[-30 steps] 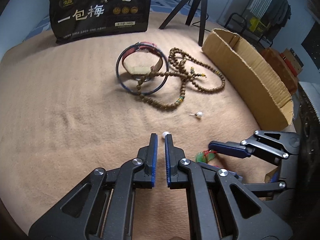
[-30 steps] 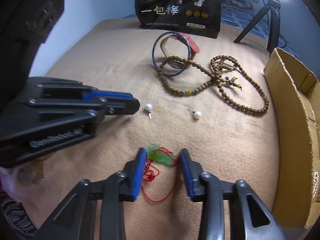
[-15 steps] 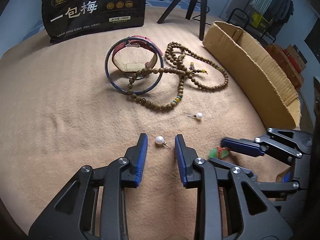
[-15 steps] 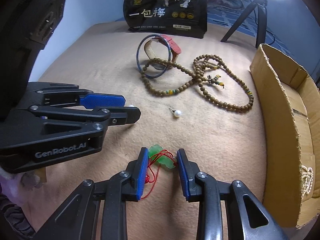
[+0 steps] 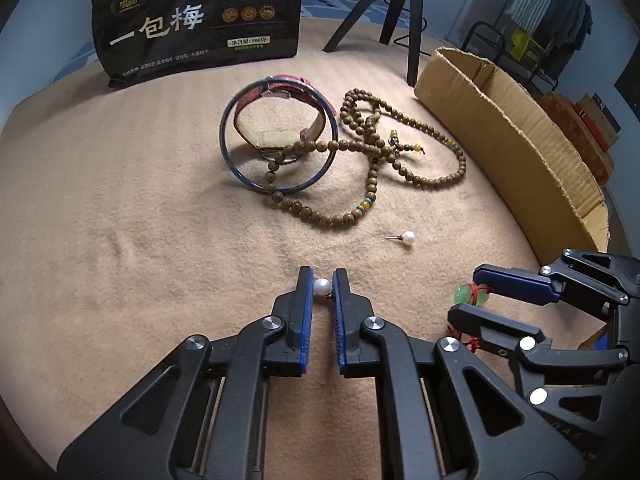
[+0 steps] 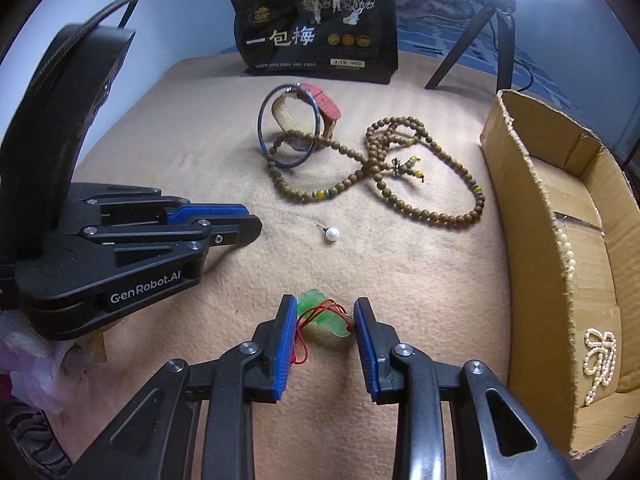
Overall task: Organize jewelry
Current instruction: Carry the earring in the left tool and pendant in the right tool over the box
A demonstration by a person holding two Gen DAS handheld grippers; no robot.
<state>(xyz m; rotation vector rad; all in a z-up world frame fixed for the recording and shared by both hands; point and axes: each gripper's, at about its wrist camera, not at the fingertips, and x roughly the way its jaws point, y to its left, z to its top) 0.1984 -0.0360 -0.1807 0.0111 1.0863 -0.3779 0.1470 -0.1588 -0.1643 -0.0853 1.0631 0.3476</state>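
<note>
While pinched between the blue pads of the left gripper [image 5: 323, 286], the pearl stud earring [image 5: 321, 286] sits right at the jaw tips, low over the tan blanket [image 5: 120, 240], ball up front and post apparently trailing back and down toward the right pad, so long axis roughly along the fingers, though too small to be sure. Looks like the pick-up step, both hands at once: jaws of the left clamped on that stud, jaws of the right gripper [image 6: 325, 320] closed in around the green jade pendant [image 6: 326, 318] with its red cord [image 6: 304, 344], pads touching or very nearly touching its edges, grip not certain. Next move probably calls for a gentle lift without squeezing the round pearl out sideways, then a carry rightward to the cardboard box [image 6: 560, 264], where a pearl strand [image 6: 598, 360] already lies. Beyond the held stud, toward the box, a second pearl stud [image 5: 404, 237] lies loose, post pointing away from the box. Farther out, wooden bead necklace [image 5: 380, 168] draped through a blue bangle [image 5: 240, 168] leaning on a red watch strap [image 5: 288, 84].
</note>
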